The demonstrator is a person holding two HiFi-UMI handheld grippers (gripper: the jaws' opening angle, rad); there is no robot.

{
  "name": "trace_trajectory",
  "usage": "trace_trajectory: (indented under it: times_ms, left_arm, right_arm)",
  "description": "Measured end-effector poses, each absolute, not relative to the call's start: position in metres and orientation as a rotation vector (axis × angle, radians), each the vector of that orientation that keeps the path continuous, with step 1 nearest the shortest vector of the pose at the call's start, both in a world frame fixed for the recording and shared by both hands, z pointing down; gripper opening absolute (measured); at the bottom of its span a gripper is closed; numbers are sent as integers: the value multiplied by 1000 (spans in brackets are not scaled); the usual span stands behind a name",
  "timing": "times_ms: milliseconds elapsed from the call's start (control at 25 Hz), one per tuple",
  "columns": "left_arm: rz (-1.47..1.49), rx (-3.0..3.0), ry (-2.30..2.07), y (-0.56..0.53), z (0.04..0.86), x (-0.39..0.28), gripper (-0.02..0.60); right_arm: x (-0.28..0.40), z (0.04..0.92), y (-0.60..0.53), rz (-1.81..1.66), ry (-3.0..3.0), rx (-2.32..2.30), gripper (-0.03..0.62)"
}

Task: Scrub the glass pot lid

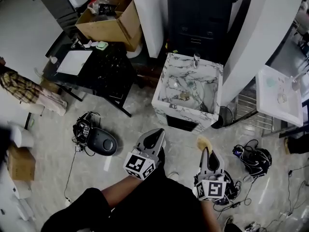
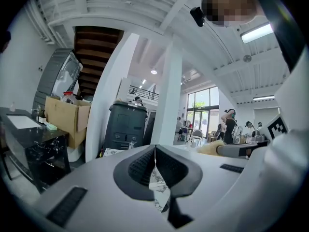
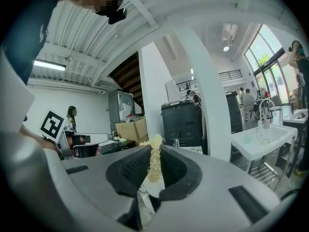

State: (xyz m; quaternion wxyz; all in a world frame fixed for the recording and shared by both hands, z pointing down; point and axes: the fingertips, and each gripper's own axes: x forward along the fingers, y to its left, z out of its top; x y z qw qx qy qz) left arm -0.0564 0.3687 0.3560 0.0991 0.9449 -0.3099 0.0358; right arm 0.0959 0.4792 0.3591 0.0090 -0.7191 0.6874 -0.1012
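On a grey stone-patterned floor (image 1: 58, 144), facing the white veined-marble sink (image 1: 170, 66) holding the round glass pot lid (image 1: 189, 85), both tools hung low — left gripper (image 1: 157, 133) clenched empty, right gripper (image 1: 205, 151) clamping a tan fibrous scrub pad (image 1: 203, 142).

The person wore a black top (image 1: 149, 204) with a black sleeve (image 1: 77, 211) that left the forearm bare. The left gripper (image 1: 155, 134) had a smooth, pale grey shell that tapered toward the jaws, with a dark teardrop-shaped hollow in its upper face. The right gripper (image 1: 206, 152) had the same build. In both gripper views the jaws were lined with black, finely ribbed pads (image 2: 141, 167) set in a dark, rounded recess, and short black ribbed strips (image 2: 66, 206) lay on the grey shell on either side. Each gripper carried a cube (image 1: 140, 164) with white faces printed with black square markers.
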Motion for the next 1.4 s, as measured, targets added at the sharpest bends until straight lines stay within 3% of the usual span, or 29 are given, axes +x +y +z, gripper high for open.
trace_trajectory:
  times_ms: [720,1160,1400]
  left_arm:
    - [151,2822,-675,162,372,-20,18]
    - [139,2778,-674,104,381,-33,18]
    - [146,2752,-761,91,389,-34,18]
  right_arm:
    - [113,347,259,-391,2113,-2334,64]
    - [112,365,196,-466,2155,-2376,64]
    - [108,383,167,-621,2290,-2163,64]
